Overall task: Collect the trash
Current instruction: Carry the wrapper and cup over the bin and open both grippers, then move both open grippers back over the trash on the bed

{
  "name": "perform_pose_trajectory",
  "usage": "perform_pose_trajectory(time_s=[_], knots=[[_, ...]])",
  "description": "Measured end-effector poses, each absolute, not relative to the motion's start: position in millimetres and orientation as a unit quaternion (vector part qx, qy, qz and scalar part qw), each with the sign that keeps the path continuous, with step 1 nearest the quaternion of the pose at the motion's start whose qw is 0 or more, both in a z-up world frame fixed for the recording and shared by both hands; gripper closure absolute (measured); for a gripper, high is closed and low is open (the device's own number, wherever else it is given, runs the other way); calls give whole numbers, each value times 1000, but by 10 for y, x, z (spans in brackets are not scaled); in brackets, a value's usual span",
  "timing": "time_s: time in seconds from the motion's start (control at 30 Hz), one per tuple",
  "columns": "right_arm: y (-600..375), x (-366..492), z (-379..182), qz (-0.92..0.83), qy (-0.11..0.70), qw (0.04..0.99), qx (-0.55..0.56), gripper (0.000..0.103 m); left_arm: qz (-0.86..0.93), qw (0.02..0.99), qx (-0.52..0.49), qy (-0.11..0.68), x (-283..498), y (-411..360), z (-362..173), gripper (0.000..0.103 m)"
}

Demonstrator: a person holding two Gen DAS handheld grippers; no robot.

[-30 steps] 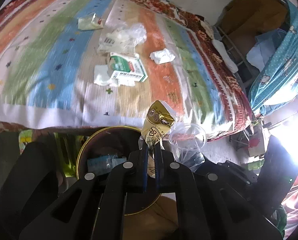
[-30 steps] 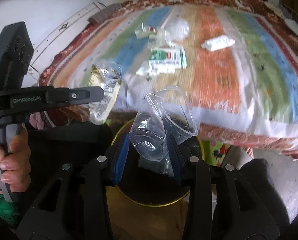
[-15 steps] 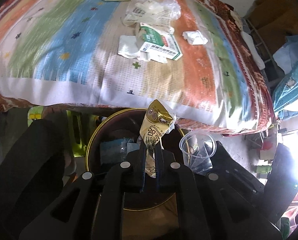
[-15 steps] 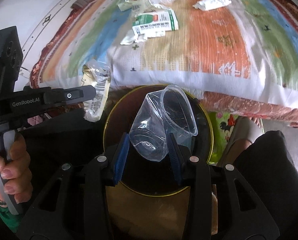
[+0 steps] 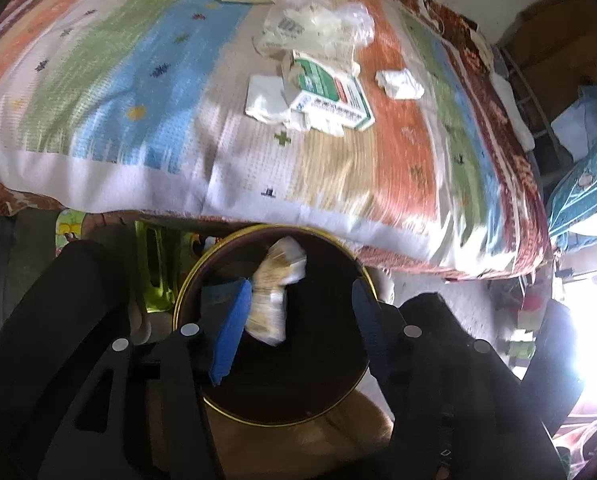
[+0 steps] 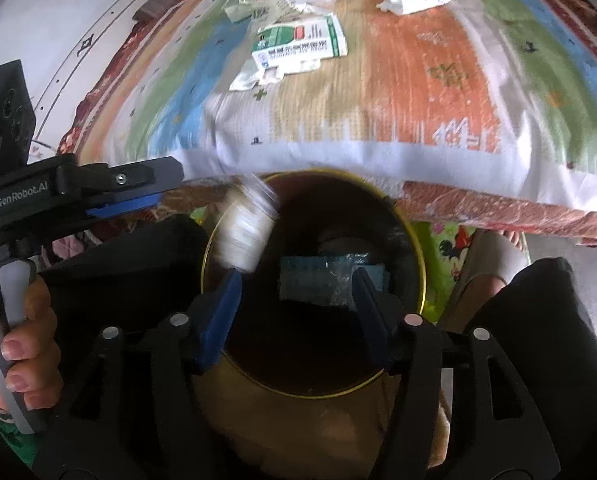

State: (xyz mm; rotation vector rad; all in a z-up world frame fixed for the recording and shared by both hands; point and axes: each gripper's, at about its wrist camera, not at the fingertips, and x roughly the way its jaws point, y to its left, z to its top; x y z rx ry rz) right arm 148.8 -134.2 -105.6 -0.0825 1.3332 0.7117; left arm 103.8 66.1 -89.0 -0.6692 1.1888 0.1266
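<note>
Lying on the bed (image 5: pixel 146 112): five trash pieces, counting one green carton (image 5: pixel 330 98). Hovering over one bin (image 5: pixel 202 280), left gripper (image 5: pixel 298 320) and right gripper (image 6: pixel 296 304) jaws just opening halfway, gripping nothing, wrapper (image 5: pixel 276 296) falling blurred.

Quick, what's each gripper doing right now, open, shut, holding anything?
Left gripper: jaws just opened, the gold wrapper dropping loose into the trash bin.
Right gripper: jaws just opened, holding nothing.

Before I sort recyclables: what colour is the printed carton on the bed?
Green and white with a red patch; the carton shows best in the right wrist view.
</note>
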Motion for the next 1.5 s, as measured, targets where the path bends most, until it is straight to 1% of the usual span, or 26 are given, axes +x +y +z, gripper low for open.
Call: perform_pose_trajectory(time_s=[0.2,0.3,0.37,0.43,0.47,0.53,0.6,0.63,0.7,0.73,0.87,0.9,0.97,1.03,1.07,1.13,1.17,1.33,1.5], knots=[[-1348,1524,-1000,318,593,738,-40,46,70,782,-320,531,1058,770,-816,46],[-1342,1537,-941,312,581,750,-49,45,74,793,-319,513,1066,810,-706,40],[-1341,1549,-899,312,573,756,-51,41,76,800,-315,504,1084,841,-638,38],[-1335,1567,-843,312,563,764,-54,40,81,806,-312,496,1107,884,-578,35],[-1331,1581,-793,313,554,770,-56,39,85,809,-312,491,1120,918,-543,33],[-1333,1607,-737,313,543,777,-57,34,85,811,-321,482,1143,991,-489,27],[-1326,1652,-663,312,530,786,-60,33,81,810,-335,474,1166,1075,-439,24],[-1320,1677,-635,311,525,790,-63,32,90,814,-338,463,1164,1127,-384,18],[-1307,1732,-565,311,514,796,-67,32,106,824,-337,442,1149,1182,-291,12],[-1298,1751,-540,312,511,798,-68,32,113,829,-333,434,1162,1196,-247,10],[-1240,1836,-417,318,487,810,-76,32,125,831,-328,431,1266,1286,-213,8],[-1215,1857,-392,319,480,813,-81,29,133,831,-329,428,1304,1330,-205,6],[-1166,1899,-316,318,460,824,-93,25,139,831,-328,427,1356,1390,-193,6],[-1129,1959,-251,321,446,830,-96,18,136,832,-323,430,1430,1462,-179,6],[-1116,2001,-212,323,439,833,-93,17,137,833,-321,429,1464,1505,-170,6],[-1100,2077,-168,325,431,837,-87,10,146,833,-319,427,1502,1573,-162,6],[-1087,2123,-142,325,427,840,-82,9,153,833,-318,426,1538,1627,-162,6],[-994,2324,-71,322,405,851,-84,9,155,835,-314,424,1766,1795,-210,6],[-945,2523,-63,323,395,857,-66,9,151,845,-289,424,2003,1881,-279,6]])
